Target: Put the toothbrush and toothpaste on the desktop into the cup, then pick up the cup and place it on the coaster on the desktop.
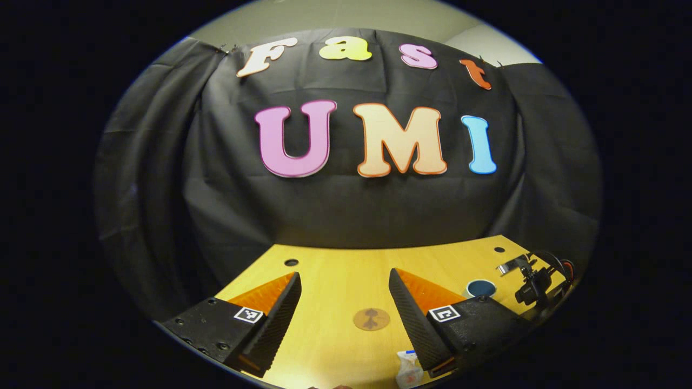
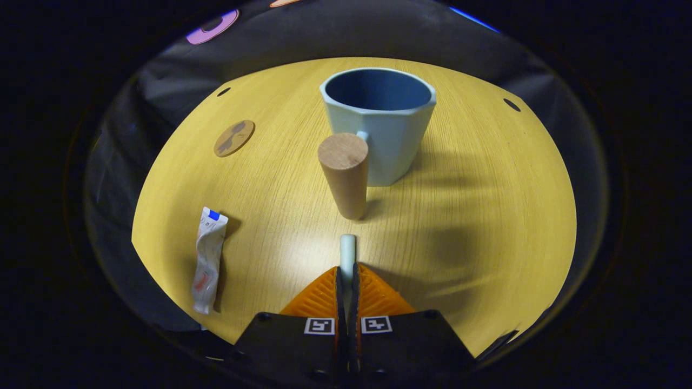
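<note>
While the right gripper (image 2: 346,273) clamps the toothbrush (image 2: 347,249) end-on, aimed at the cup (image 2: 378,121) at twelve o'clock; left gripper (image 1: 343,308) waits wide, toothpaste (image 2: 207,259) unclaimed.

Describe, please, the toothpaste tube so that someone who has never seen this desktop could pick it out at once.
In the right gripper view, start at the blue cup with the wooden handle standing on the yellow wooden desktop. Look left and toward the near edge: the toothpaste tube lies flat there, apart from everything. It is the only white, crumpled, elongated item; the coaster is a brown disc.
</note>
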{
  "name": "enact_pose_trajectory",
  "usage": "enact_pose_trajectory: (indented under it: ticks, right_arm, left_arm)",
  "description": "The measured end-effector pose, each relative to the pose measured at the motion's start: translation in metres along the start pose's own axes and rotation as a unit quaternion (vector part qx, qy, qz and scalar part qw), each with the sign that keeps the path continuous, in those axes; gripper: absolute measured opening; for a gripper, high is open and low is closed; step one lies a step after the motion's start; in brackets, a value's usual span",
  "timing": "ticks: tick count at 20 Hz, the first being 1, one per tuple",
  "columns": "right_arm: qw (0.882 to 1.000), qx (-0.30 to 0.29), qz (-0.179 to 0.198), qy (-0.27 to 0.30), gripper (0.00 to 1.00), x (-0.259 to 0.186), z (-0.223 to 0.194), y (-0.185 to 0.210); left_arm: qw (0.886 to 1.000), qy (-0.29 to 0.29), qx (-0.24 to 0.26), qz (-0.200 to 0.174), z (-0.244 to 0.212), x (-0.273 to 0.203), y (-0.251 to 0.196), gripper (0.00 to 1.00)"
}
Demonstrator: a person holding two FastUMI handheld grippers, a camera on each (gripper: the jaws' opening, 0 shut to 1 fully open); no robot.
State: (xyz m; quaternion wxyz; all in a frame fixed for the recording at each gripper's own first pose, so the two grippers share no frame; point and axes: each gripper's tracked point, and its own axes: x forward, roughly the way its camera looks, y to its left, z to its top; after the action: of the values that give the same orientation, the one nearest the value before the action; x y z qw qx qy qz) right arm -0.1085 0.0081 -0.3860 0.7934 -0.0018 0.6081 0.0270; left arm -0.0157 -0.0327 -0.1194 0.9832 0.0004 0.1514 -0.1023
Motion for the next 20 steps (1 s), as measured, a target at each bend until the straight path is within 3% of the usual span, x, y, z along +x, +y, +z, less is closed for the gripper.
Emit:
enact_pose_trajectory:
  ticks: [8, 20]
  right_arm:
    - [1.000, -0.004, 0.009, -0.005, 0.04, 0.000, 0.001, 0.000]
    - [1.000, -0.009, 0.023, -0.018, 0.04, 0.000, 0.002, 0.001]
  left_arm:
    - [0.991, 0.114, 0.000, -0.073, -0.081, 0.005, -0.046, 0.95]
    - [0.949, 0.284, 0.022, -0.136, -0.198, -0.015, -0.091, 0.96]
